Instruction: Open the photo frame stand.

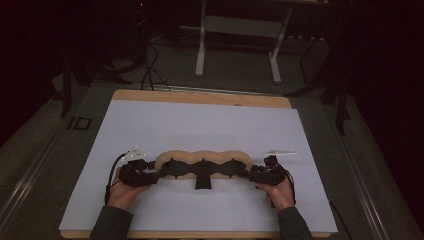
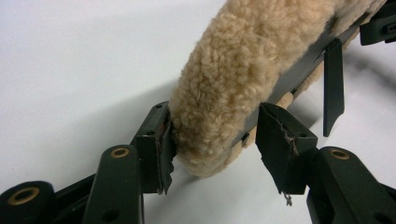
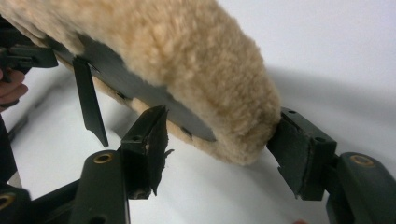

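One fleece pad [image 1: 202, 159] lies on the white sheet [image 1: 200, 125], long and tan, with three humps along its far edge and a black strap [image 1: 200, 170] running down its length. The pad sits at about 6 o'clock on the sheet, near the person's edge, stretched from 9 toward 3. Black tabs hang off the strap: one broad tab [image 1: 203, 181] at the middle points to 6 o'clock, and a slim one shows near each end in the gripper views. Two small clear bits rest on the sheet, one [image 1: 134, 152] at the pad's 10 o'clock and one [image 1: 280, 152] at its 2 o'clock.

There are two grippers, one in each hand. The left gripper [image 2: 212, 140] stands at the pad's 9 o'clock end with its jaws spread around the fleece tip. Its left-hand finger [image 2: 161, 140] touches the fleece, while the other stands just off the strap side, so the end is not clamped. The right gripper [image 3: 219, 144] is at the 3 o'clock end, jaws wide. Its right-hand finger [image 3: 299, 149] meets the fleece tip, and the other sits just below the strap edge, apart from it. Neither pair squeezes the pad.

No brand, label or writing can be read.
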`<state>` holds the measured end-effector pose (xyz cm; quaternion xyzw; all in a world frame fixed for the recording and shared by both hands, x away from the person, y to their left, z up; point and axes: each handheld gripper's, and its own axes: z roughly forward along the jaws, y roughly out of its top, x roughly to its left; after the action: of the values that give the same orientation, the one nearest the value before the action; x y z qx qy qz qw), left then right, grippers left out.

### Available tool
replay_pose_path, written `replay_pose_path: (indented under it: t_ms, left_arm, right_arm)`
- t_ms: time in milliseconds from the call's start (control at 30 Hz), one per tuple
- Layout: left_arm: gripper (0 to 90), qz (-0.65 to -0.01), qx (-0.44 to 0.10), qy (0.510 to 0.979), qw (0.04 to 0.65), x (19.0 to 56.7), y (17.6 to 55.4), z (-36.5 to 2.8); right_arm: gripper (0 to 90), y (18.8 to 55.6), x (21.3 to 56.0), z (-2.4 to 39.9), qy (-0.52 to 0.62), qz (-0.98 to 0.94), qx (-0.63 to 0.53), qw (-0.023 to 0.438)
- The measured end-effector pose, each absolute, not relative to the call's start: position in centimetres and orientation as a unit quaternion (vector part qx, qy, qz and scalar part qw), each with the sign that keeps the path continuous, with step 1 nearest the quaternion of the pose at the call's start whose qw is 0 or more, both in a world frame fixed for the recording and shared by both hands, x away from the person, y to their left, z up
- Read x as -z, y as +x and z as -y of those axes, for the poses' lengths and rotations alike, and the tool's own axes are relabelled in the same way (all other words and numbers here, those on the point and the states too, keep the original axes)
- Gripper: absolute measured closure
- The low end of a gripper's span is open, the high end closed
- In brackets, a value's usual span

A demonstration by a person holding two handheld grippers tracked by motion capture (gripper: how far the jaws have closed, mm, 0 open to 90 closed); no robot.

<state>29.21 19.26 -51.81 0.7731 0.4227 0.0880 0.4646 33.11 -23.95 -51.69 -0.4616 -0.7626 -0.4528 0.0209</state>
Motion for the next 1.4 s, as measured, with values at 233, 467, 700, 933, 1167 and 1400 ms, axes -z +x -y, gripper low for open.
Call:
replay_pose_path:
  t_ms: [233, 467, 700, 933, 1167, 1400]
  left_arm:
    - [49.2, -0.405, -0.145, 0.791, 0.435, 51.7, 28.6, -18.1]
    - [49.9, -0.396, -0.165, 0.788, 0.441, 51.7, 28.6, -17.6]
    - [50.5, -0.385, -0.183, 0.790, 0.442, 51.9, 28.9, -17.1]
    - [50.2, -0.379, -0.197, 0.788, 0.444, 52.3, 29.3, -16.8]
    - [49.5, -0.387, -0.176, 0.788, 0.445, 52.1, 29.1, -17.0]
    - [49.9, -0.390, -0.141, 0.788, 0.455, 51.8, 28.7, -17.6]
  right_arm:
    - [43.2, 32.9, 51.4, 23.3, -0.447, 0.777, 0.442, -0.008]
    - [45.4, 32.9, 51.4, 23.2, -0.442, 0.785, 0.432, -0.034]
    - [45.4, 33.1, 51.4, 23.6, -0.442, 0.782, 0.436, -0.047]
    - [45.2, 33.3, 51.6, 23.6, -0.436, 0.784, 0.436, -0.068]
    - [43.7, 33.0, 51.6, 23.9, -0.440, 0.779, 0.443, -0.056]
    - [41.6, 32.7, 51.7, 24.1, -0.438, 0.780, 0.444, -0.045]
